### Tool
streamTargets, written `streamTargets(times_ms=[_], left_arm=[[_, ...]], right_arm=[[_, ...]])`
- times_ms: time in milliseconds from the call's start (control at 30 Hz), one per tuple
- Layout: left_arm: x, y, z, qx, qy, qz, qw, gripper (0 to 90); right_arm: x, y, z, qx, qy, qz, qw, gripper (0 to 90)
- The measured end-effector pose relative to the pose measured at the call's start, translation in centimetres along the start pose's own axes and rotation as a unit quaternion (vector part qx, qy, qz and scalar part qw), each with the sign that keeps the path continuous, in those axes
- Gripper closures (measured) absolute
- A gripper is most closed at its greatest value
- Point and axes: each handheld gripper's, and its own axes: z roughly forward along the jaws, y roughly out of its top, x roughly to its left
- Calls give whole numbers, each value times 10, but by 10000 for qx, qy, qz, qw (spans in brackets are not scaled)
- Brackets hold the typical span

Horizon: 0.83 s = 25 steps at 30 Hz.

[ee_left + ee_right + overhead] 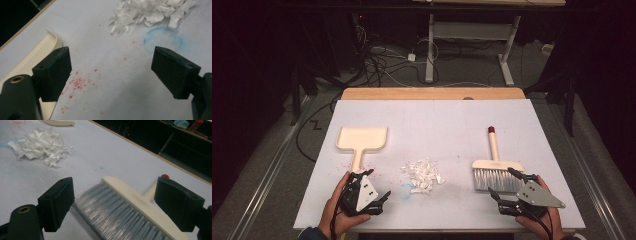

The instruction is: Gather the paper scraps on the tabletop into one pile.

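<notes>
Brush (125,210) and dustpan (361,138) unlabelled; both tools (110,72) (113,202) spread wide

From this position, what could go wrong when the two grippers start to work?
1. The right gripper is open over the brush's bristles; closing there would likely grip soft bristles, not the handle.
2. The paper scraps lie in a loose pile; a fast sweep may scatter them.
3. The left gripper sits beside the dustpan, not around its handle, so it may miss.
</notes>
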Motion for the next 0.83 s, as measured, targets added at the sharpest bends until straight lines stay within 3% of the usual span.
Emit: streamTargets(times_ms=[200, 567, 833], left_arm=[[-1, 0, 0, 14, -6, 12, 10000, 157], [-3, -1, 1, 108, -59, 30, 9999, 157], [-3, 0, 4, 127, -76, 37, 9999, 157]], right_arm=[[7, 2, 2, 46, 42, -138, 9999, 172], [5, 5, 3, 28, -67, -241, 9997, 172], [2, 4, 3, 65, -106, -197, 9997, 172]])
